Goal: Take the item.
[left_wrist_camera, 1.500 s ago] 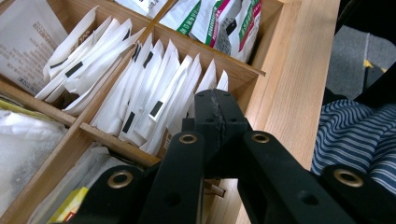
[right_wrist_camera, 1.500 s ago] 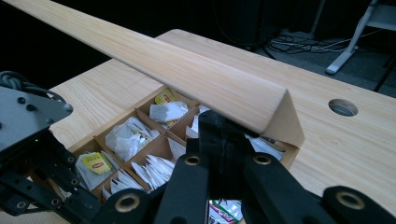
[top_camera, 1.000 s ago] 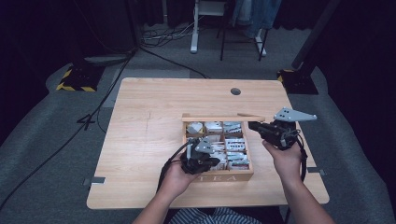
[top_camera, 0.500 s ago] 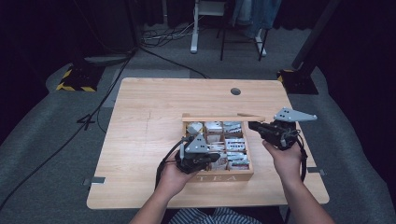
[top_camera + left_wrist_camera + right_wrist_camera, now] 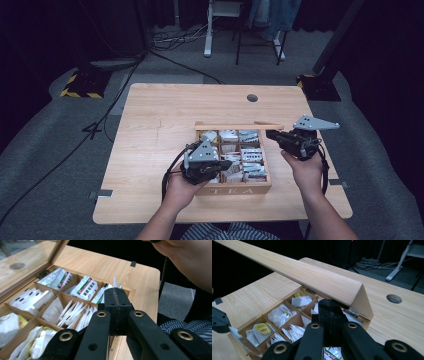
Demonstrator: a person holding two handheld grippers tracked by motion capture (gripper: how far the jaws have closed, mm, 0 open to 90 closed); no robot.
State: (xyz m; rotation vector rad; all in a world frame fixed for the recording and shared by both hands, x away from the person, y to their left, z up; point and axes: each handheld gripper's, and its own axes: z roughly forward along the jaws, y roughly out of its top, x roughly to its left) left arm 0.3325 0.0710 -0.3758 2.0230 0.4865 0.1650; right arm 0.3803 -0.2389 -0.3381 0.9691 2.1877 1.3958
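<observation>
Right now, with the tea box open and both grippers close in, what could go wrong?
1. The lid stands open on its hinges, with the right gripper beside its edge; a nudge could drop it shut.
2. The left gripper hangs low over the tea box, fingers together above loose sachets; dipping could crush or flick them out.

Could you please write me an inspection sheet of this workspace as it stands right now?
Surface: light wooden table with a round hole near its far edge.
Job's things: wooden tea box marked TEA, lid raised; compartments hold tea bags and sachets.
Clutter: nothing seen on the table besides the box.
Grippers: left gripper jaws shut, over the box's near left part; right gripper jaws shut, at the box's right side, beside the lid.
Cables: black cable loops from the left gripper; more cables on the floor beyond.
Surroundings: grey floor, white stand, yellow-black striped base, dark backdrop.
</observation>
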